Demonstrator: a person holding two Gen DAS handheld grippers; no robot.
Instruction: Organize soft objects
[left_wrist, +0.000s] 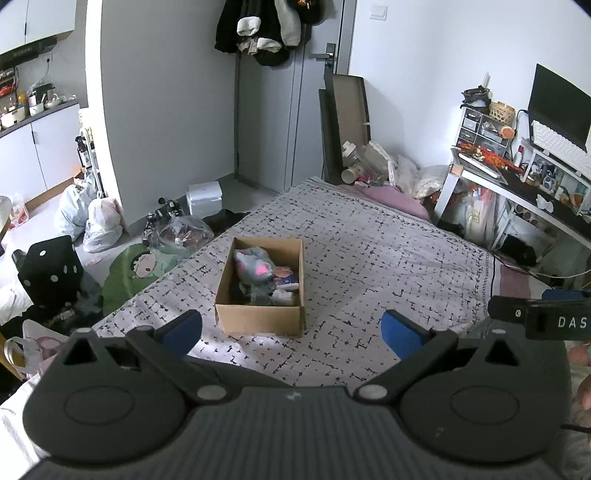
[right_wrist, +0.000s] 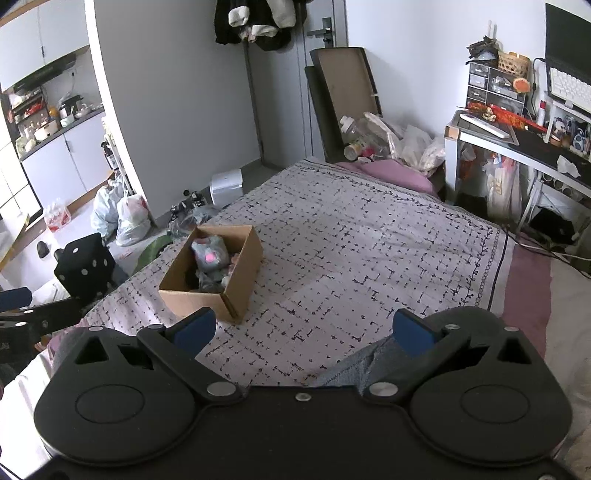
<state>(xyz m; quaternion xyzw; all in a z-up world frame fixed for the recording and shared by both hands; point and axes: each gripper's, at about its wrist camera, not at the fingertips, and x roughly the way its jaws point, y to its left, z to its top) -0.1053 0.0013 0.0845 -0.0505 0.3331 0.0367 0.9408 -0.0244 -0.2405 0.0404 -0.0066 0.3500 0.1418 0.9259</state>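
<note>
The box (left_wrist: 262, 284) sits on the bed (left_wrist: 369, 251), ahead of the left gripper (left_wrist: 291, 332) and far-left of the right gripper (right_wrist: 303, 332); the left looks nearer. Both jaws gape wide, holding nothing. The box's long axis runs near to far. A grey plush (left_wrist: 251, 266) lies inside.

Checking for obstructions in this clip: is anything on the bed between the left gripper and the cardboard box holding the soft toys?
Nothing visible. The left gripper is open and holds nothing, and only bare patterned bedspread lies between it and the cardboard box, whose top is open, with the grey plush toy inside.
</note>
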